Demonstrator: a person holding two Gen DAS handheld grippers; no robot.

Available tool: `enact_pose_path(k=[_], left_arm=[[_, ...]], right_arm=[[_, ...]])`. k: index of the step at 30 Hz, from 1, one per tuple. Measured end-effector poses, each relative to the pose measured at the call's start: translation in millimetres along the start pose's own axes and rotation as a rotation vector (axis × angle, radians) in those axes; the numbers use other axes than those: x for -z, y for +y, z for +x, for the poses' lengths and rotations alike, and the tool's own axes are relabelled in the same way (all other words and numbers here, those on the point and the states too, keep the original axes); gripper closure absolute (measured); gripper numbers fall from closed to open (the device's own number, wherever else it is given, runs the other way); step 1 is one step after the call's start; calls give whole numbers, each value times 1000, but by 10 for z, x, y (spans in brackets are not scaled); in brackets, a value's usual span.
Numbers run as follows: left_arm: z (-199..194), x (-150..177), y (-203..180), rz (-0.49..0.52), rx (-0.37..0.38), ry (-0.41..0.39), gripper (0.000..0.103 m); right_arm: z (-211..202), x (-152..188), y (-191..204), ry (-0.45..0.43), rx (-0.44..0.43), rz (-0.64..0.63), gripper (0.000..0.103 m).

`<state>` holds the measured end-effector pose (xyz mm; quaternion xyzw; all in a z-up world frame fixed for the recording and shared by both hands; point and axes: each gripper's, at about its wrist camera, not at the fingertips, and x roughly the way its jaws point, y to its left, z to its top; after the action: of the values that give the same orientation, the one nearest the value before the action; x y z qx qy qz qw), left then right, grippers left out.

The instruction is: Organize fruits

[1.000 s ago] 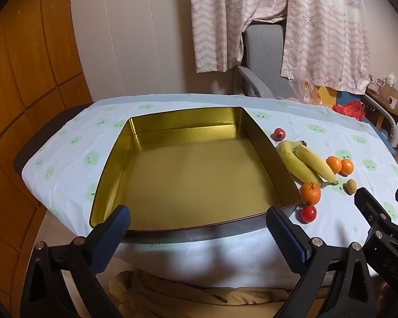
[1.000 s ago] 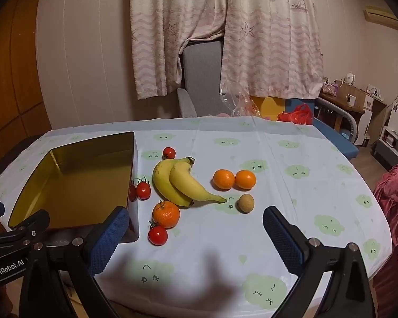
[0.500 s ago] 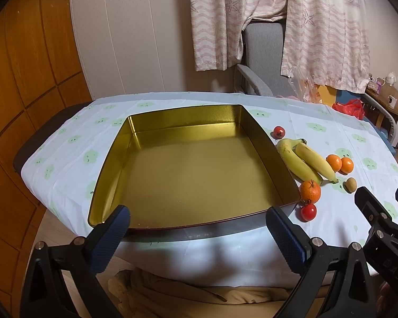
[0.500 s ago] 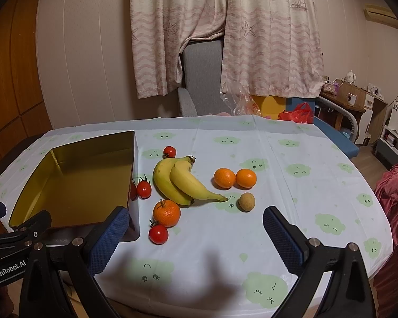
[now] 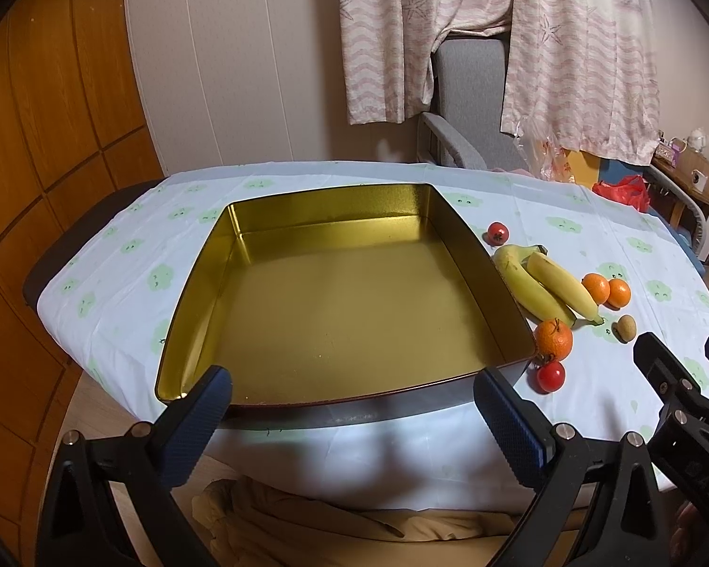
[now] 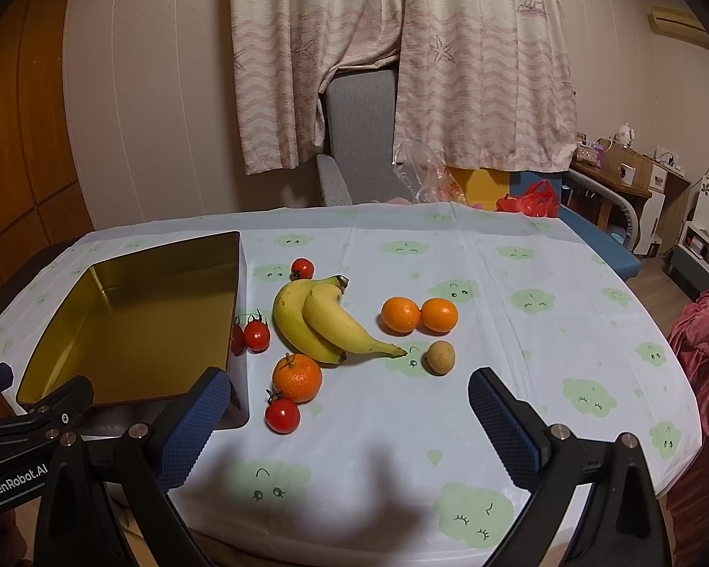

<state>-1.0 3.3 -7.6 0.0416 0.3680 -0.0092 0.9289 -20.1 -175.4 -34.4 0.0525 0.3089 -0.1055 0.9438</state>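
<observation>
On the desk (image 6: pixel 520 283), a gold tray (image 5: pixel 335 307) sits bare inside, with the fruit just to its right: two bananas (image 6: pixel 326 326), three oranges (image 6: pixel 297 377), tomatoes (image 6: pixel 282 416) and a small brown fruit (image 6: pixel 440 357). The left gripper (image 5: pixel 350 418) and right gripper (image 6: pixel 350 418) hang at the near edge, jaws wide, holding nothing.
</observation>
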Motion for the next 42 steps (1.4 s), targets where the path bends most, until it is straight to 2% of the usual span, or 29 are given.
enact_pose_path(k=[32, 42], left_arm=[[80, -13, -22, 0, -7, 32, 0], [76, 11, -112, 43, 5, 34, 0]], right_arm=[[48, 15, -21, 36, -10, 12, 0], [151, 24, -148, 85, 52, 31, 0]])
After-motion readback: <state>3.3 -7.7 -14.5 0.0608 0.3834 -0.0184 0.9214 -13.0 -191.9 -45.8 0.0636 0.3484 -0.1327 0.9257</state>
